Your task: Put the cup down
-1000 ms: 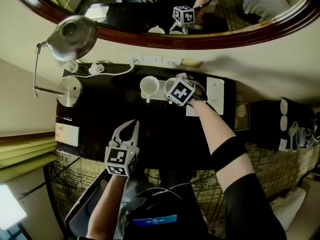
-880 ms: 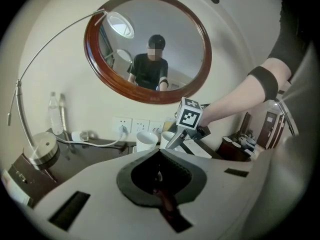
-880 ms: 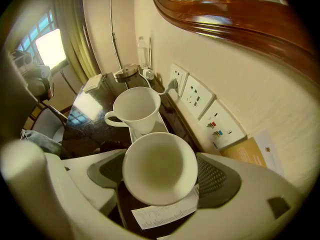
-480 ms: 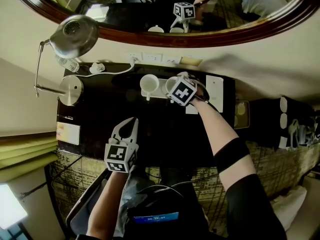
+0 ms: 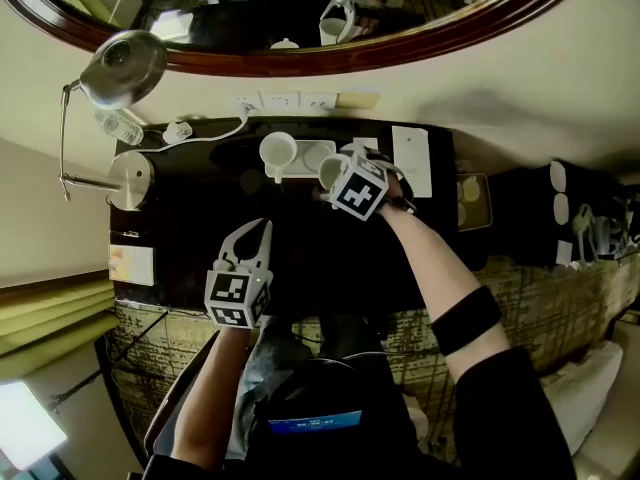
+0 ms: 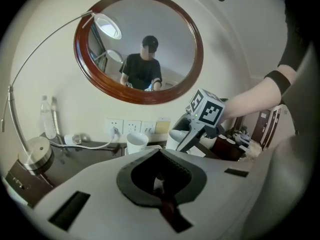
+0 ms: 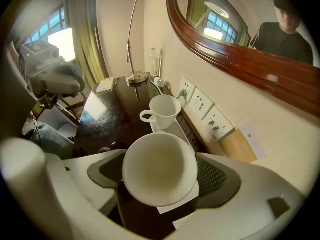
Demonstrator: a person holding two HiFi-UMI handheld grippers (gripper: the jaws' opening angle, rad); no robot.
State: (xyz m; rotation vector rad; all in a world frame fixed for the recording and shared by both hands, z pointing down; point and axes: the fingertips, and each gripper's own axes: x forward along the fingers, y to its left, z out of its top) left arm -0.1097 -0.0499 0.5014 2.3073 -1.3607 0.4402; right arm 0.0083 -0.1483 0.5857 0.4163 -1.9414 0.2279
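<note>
A broad oval mirror in a polished red-brown wooden frame [image 6: 170,54] hangs over the glossy black tabletop [image 5: 190,258]; a brushed-metal desk lamp [image 5: 125,63] stands at its left end; a flat white tray [image 5: 305,150] by the wall sockets carries a smooth white handled ceramic cup [image 7: 162,111]. The right gripper [image 7: 160,173] holds a second glazed white cup [image 7: 159,156], round mouth upward, clamped across its body between widely spread ribbed pads, seemingly just clear of the tabletop beside the tray. I judge the carry is under way; next comes a level descent, then release. The left gripper [image 5: 256,233] hovers closed and empty.
</note>
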